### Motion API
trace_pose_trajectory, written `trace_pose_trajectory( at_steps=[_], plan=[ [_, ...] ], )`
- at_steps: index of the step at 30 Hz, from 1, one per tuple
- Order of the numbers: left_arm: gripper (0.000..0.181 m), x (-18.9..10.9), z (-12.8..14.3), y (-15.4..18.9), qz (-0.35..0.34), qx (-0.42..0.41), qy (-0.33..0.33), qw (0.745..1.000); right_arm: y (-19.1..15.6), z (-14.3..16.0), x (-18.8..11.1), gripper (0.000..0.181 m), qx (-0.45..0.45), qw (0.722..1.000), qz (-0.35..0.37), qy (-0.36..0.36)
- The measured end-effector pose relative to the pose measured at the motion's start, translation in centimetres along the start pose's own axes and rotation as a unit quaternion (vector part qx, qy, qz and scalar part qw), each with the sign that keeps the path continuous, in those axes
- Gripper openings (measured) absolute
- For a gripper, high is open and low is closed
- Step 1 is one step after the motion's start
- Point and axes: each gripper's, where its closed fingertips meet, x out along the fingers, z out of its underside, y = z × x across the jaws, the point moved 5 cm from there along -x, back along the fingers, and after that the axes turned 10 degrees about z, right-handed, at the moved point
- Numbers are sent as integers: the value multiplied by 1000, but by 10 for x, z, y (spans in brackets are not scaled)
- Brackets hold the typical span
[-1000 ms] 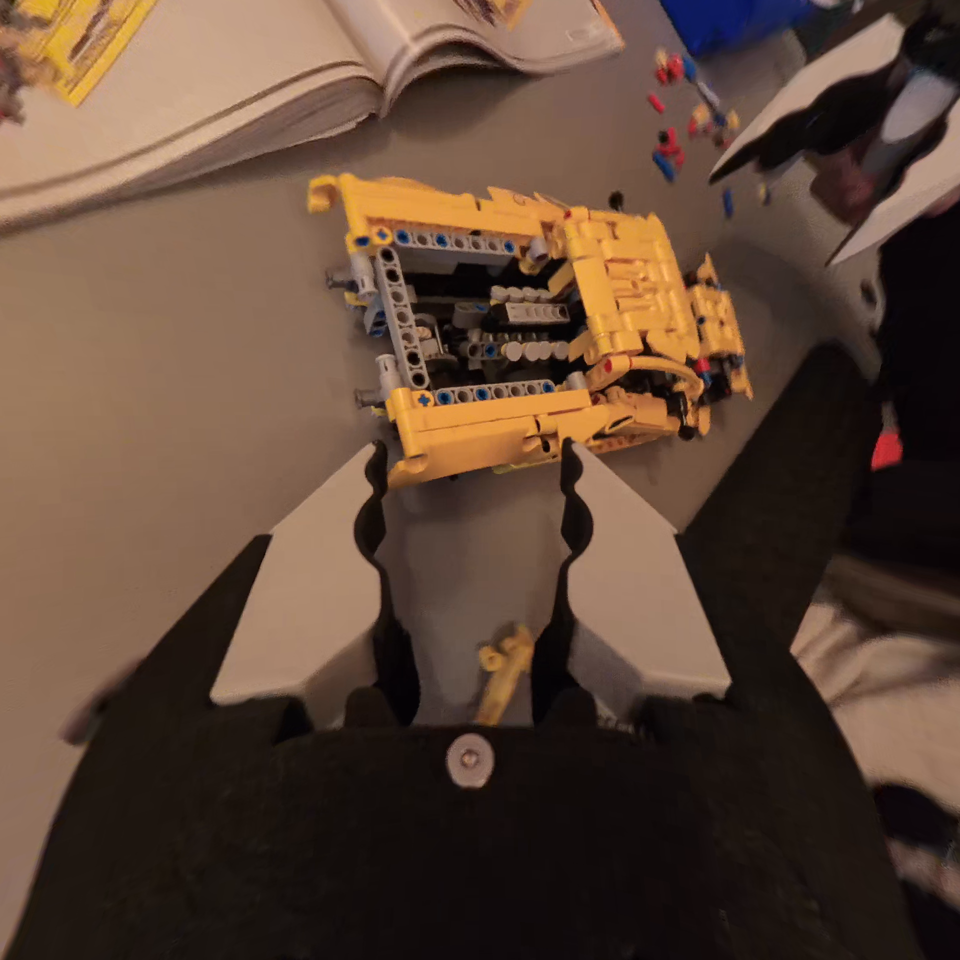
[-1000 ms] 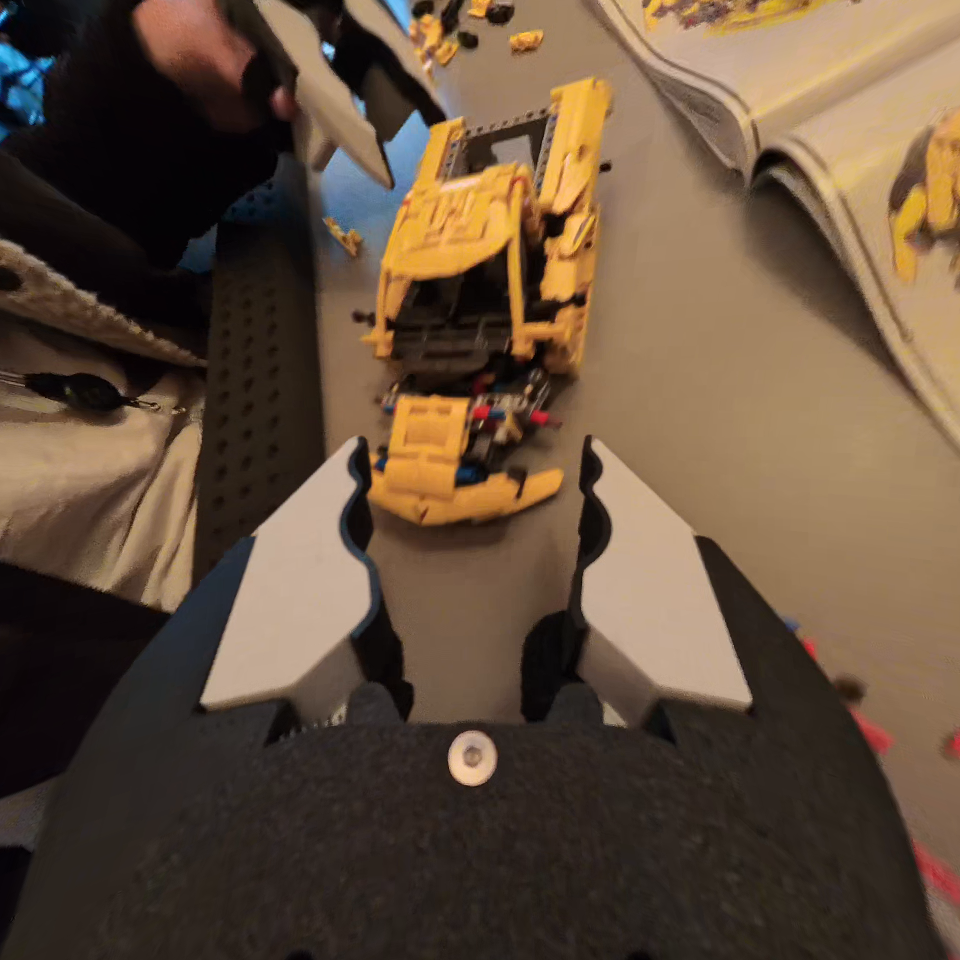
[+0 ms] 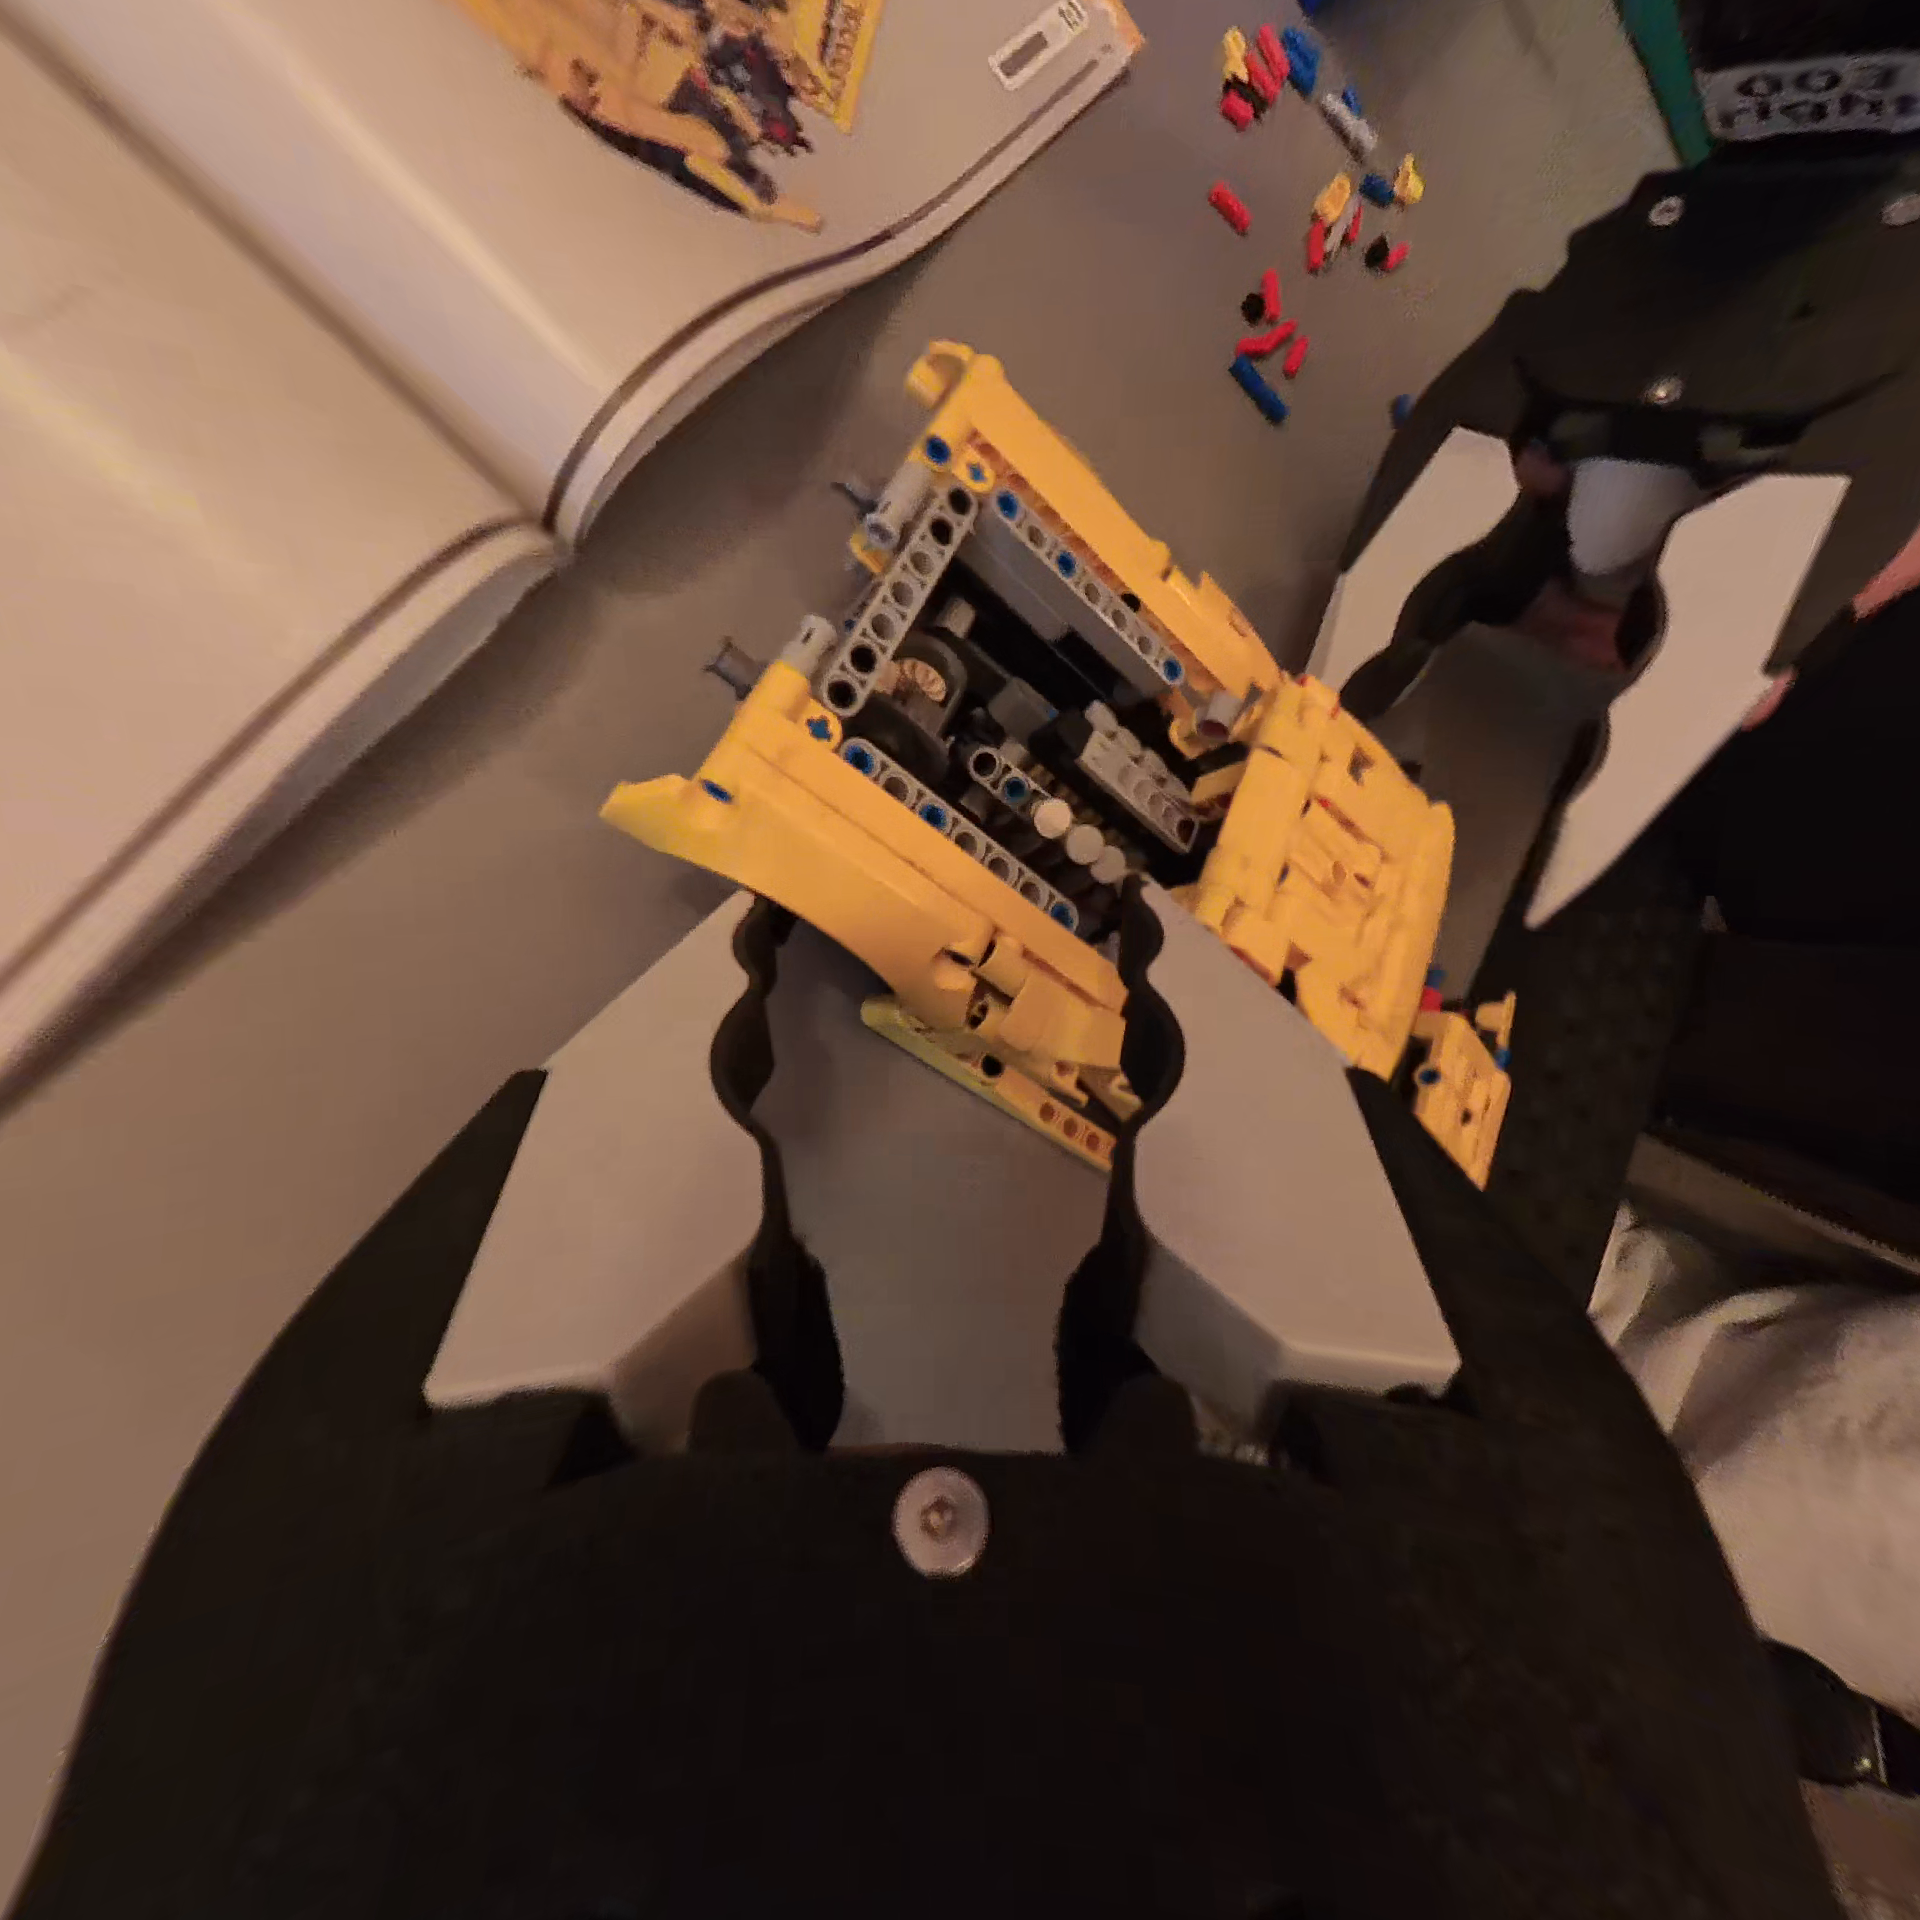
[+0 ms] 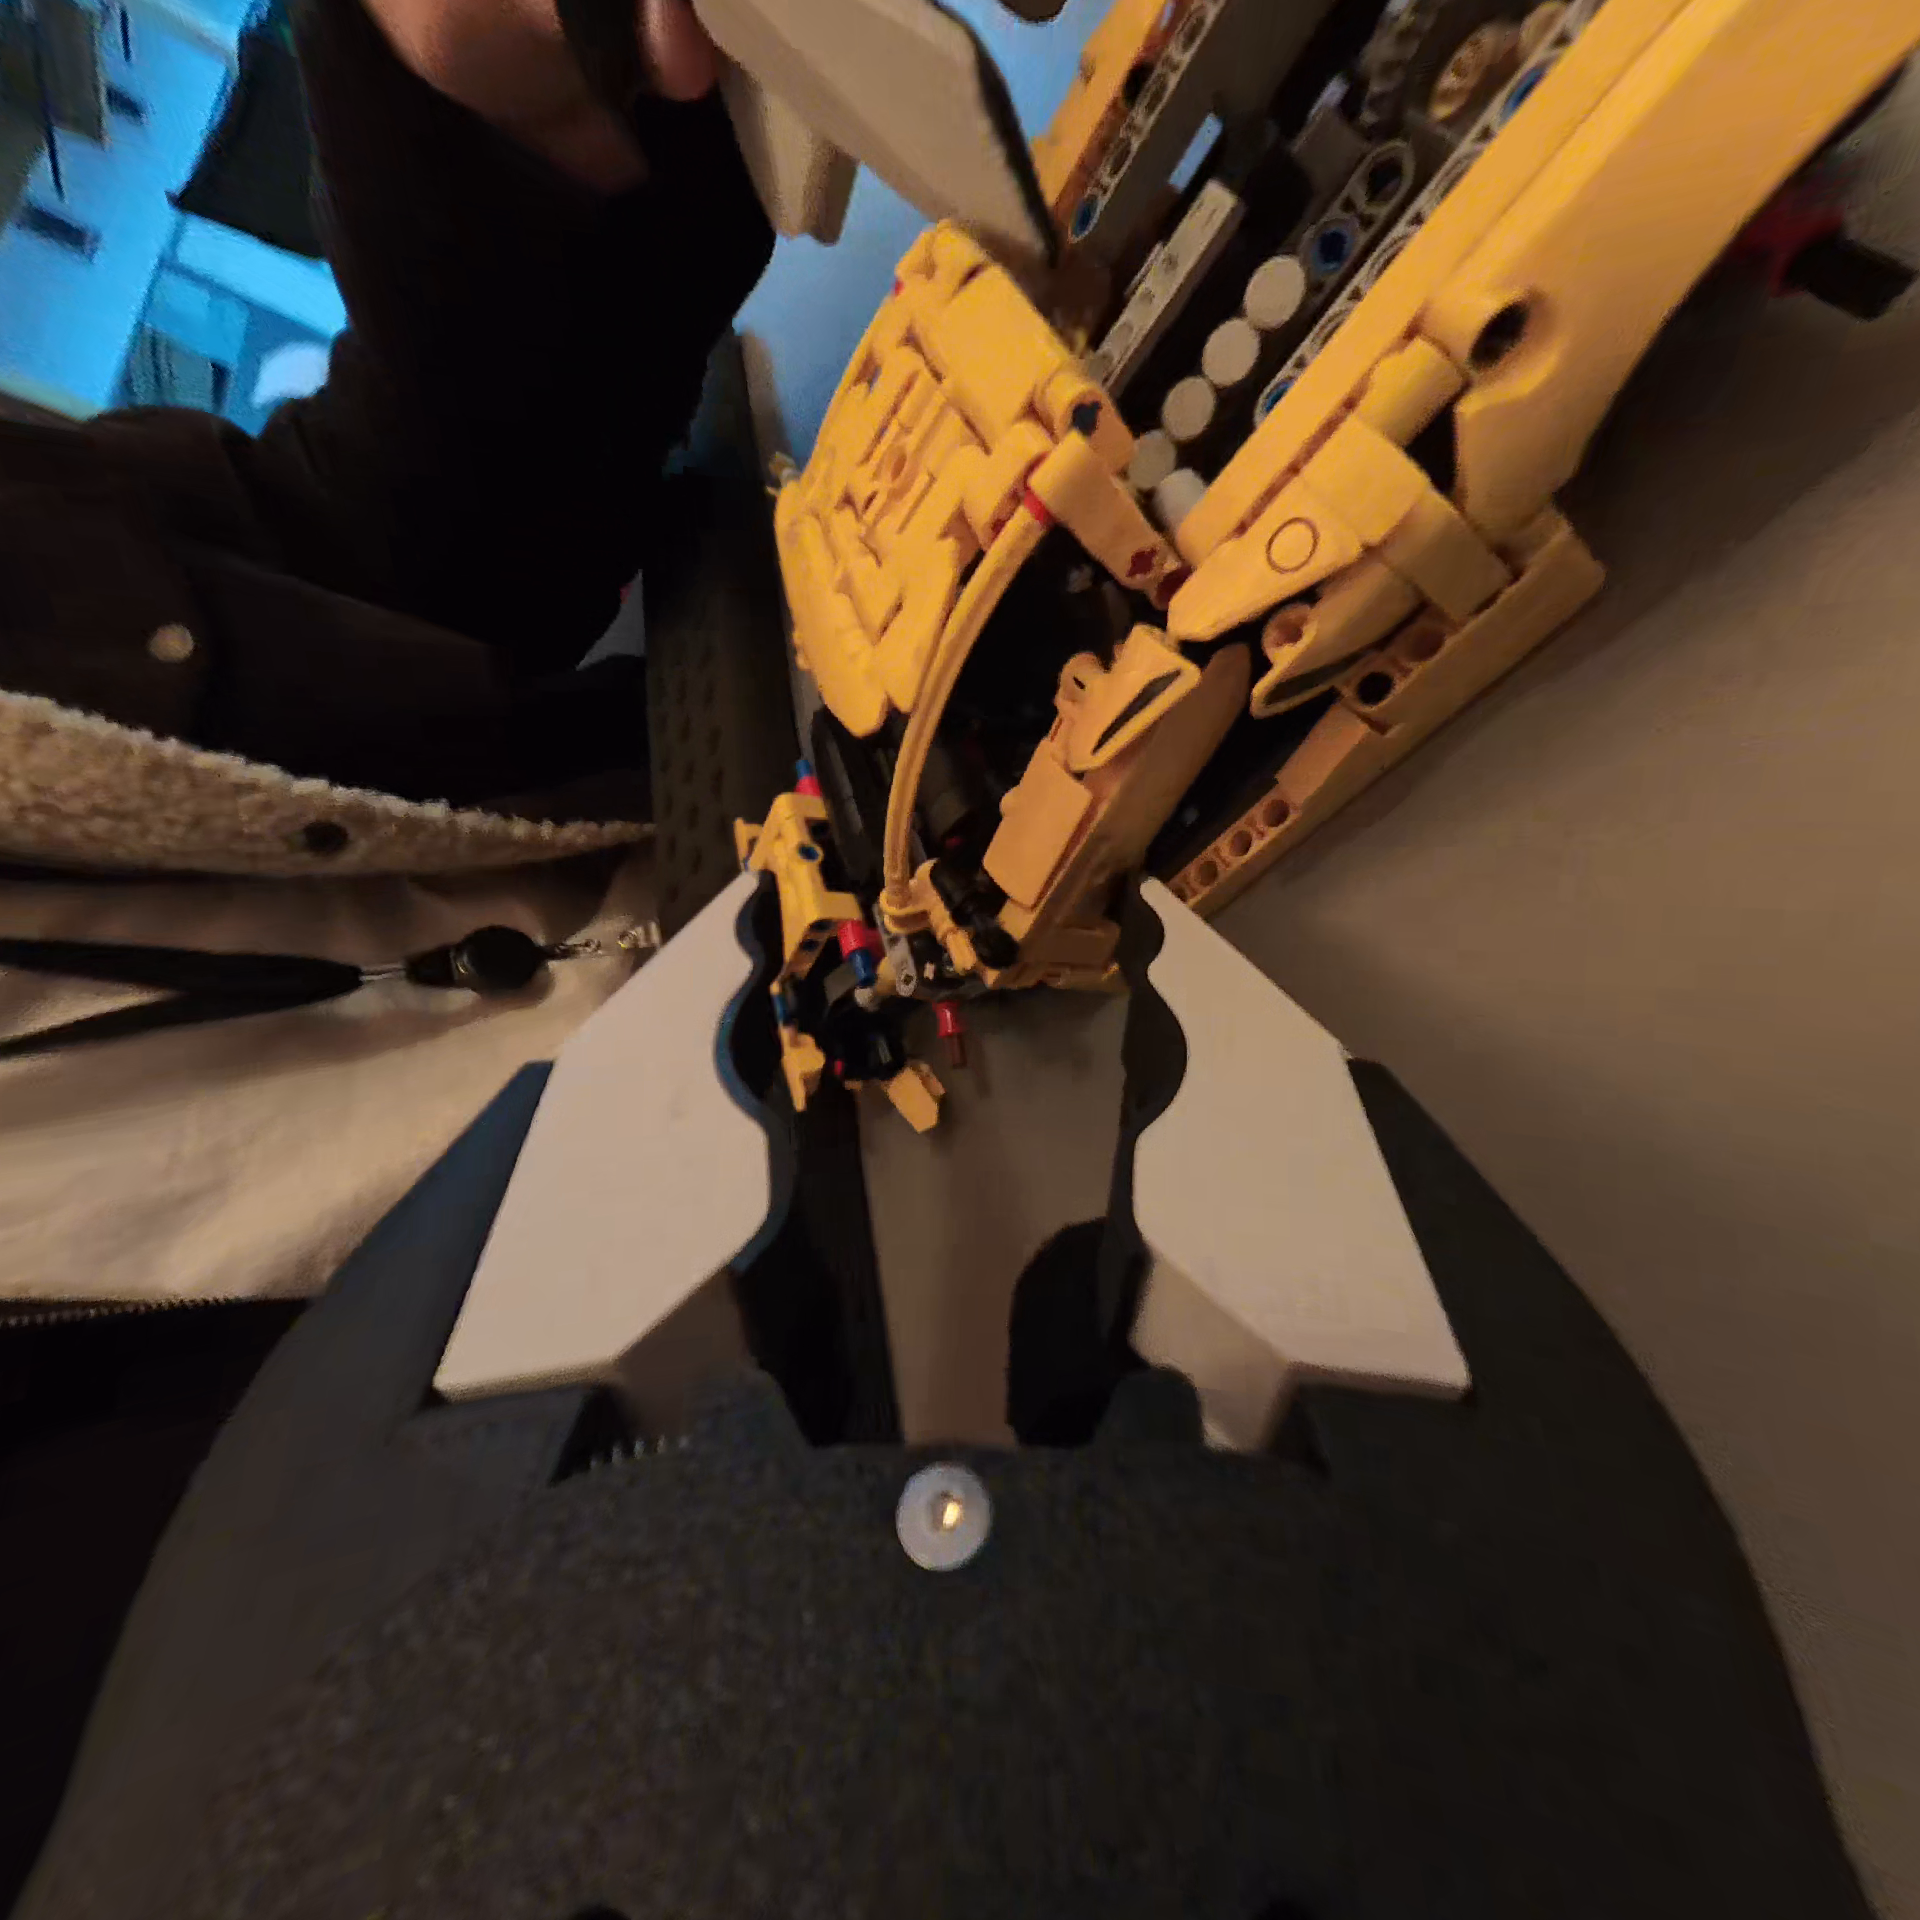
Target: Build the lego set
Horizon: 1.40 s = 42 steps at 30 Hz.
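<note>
The part-built yellow lego car (image 3: 894, 883) lies on the grey table, its open frame showing grey beams and blue pins. My left gripper (image 3: 948, 906) is open, and its fingers straddle the car's near yellow side panel. In the right wrist view the car (image 4: 1351, 499) fills the upper middle. My right gripper (image 4: 945, 899) is open, with the car's nose, red pins and a thin yellow hose between its fingertips. The left gripper's finger (image 4: 883, 125) touches the car's far side at the top. The right gripper's finger (image 3: 1683, 675) shows at the right in the left wrist view.
An open instruction book (image 3: 312, 416) lies at the back left. Loose red, blue and yellow pieces (image 3: 1288, 239) are scattered beyond the car. A black perforated strip (image 4: 707, 727) runs along the table edge beside a person's clothing (image 4: 260, 1091).
Both grippers have moved in close to the car, which now sits between each pair of fingers. The right gripper's gap is slightly narrower. The loose yellow piece under the left gripper is out of view.
</note>
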Motion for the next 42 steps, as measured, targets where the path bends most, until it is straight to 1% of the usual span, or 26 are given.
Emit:
trace_pose_trajectory(
  at_steps=[2,5,10,11,14,15,17,18,19,20,22,23,24,25,26,28,31,33,35,37,39,40,42],
  plan=[
    [66,12,-14,2,5,26,-38,999,-4,7,-1,63,29,1000,3,7],
    [65,31,-33,8,5,73,-96,993,-13,16,-1,68,72,997,6,32],
    [63,67,-55,11,58,109,-187,975,-29,26,10,71,92,994,5,55],
    [58,71,-61,10,63,117,-191,972,-31,24,13,71,90,994,9,63],
    [58,74,-74,8,71,151,-198,966,-34,13,22,75,78,992,8,98],
    [58,67,-77,9,71,157,-191,966,-37,11,21,72,78,991,-2,109],
    [59,41,-81,14,61,163,-139,975,-41,15,15,71,73,992,-11,107],
    [59,23,-77,18,47,164,-113,979,-39,21,8,71,67,993,2,101],
    [59,4,-66,22,22,175,-90,980,-38,27,-2,71,57,993,19,99],
    [59,-13,-49,27,-5,190,-70,979,-35,32,-14,70,42,993,42,104],
    [59,-34,-3,42,-36,208,-46,976,-19,34,-42,67,13,982,125,140],
    [59,-38,21,50,-41,207,-32,977,-5,31,-56,69,-4,969,185,165],
    [59,-39,42,58,-42,200,-18,979,10,28,-70,74,-19,949,250,190],
    [59,-38,61,63,-45,189,-5,981,22,24,-79,81,-31,931,295,211],
    [59,-34,75,66,-54,178,3,983,29,18,-82,85,-39,922,312,225],
    [59,-26,91,68,-75,170,13,982,34,6,-75,87,-47,918,313,239],
    [60,-19,93,67,-89,171,34,981,41,-6,-58,88,-55,915,332,222],
    [60,-17,91,60,-102,174,25,979,45,-9,-50,89,-66,907,362,203],
    [59,-17,87,55,-104,185,16,977,44,-12,-48,85,-56,905,368,205],
    [59,-19,80,47,-101,190,4,977,44,-14,-46,77,-30,909,359,208],
    [58,-26,71,34,-119,196,-1,973,43,-15,-42,67,-1,913,344,218],
    [53,-30,67,28,-126,202,-3,971,42,-15,-40,64,9,915,337,221],
    [51,-34,62,18,-120,200,-3,972,41,-17,-38,65,20,909,347,231]
  ],
)
